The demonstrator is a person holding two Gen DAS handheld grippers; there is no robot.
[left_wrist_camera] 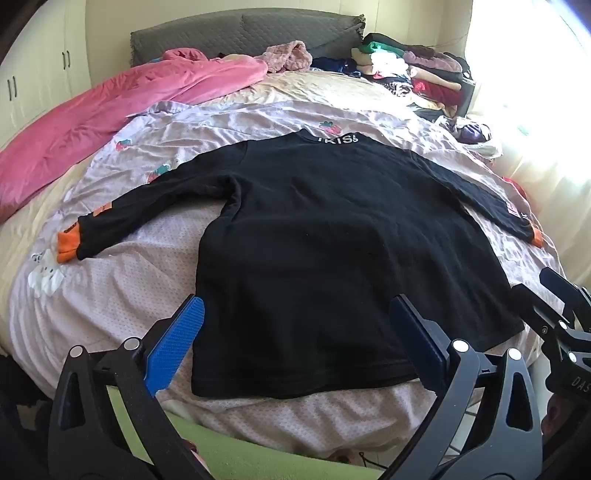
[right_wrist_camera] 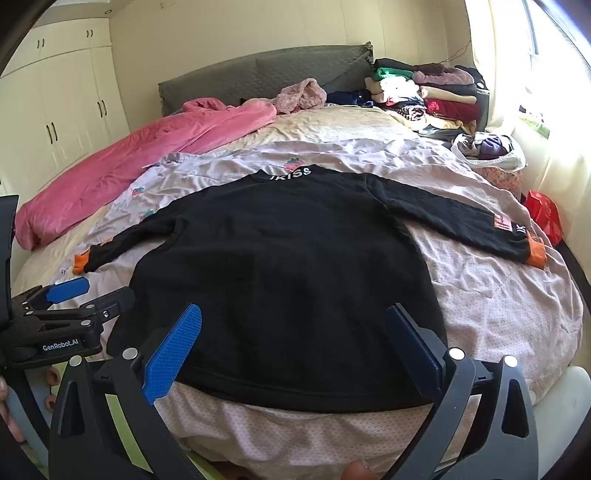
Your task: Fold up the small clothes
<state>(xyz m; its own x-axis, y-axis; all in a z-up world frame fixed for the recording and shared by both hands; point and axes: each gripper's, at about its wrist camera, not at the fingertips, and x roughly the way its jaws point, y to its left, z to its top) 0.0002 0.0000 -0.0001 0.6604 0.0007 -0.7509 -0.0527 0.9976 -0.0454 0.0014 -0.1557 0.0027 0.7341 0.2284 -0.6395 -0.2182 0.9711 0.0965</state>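
Black long-sleeved top (left_wrist_camera: 325, 236) (right_wrist_camera: 284, 266): laid flat and face down on the bed (left_wrist_camera: 110, 295) (right_wrist_camera: 498, 306), hem toward the cameras, collar with white lettering at the far end, both sleeves spread out to the sides, each ending in an orange cuff (left_wrist_camera: 68, 245) (right_wrist_camera: 537, 254). Sheet beneath: pale lilac with strawberry print. Left gripper (left_wrist_camera: 295, 339) (right_wrist_camera: 92, 291): jaws spread wide, nothing between the blue pads, hanging above the hem at the top's near left corner. Right gripper (right_wrist_camera: 291, 347) (left_wrist_camera: 561, 295): likewise spread wide and empty, poised over the hem nearer its right side; neither tool touches the cloth. Pink quilt (left_wrist_camera: 110, 114) (right_wrist_camera: 147, 155): bunched along the far left of the bed. Grey headboard (left_wrist_camera: 240, 33) (right_wrist_camera: 266, 74): at the far end. Pile of folded clothes (left_wrist_camera: 413, 70) (right_wrist_camera: 428, 92): stacked at the far right corner, near the bright window. White cupboards (right_wrist_camera: 55, 110): on the left wall. Red bag (right_wrist_camera: 543, 214): off the bed's right edge.
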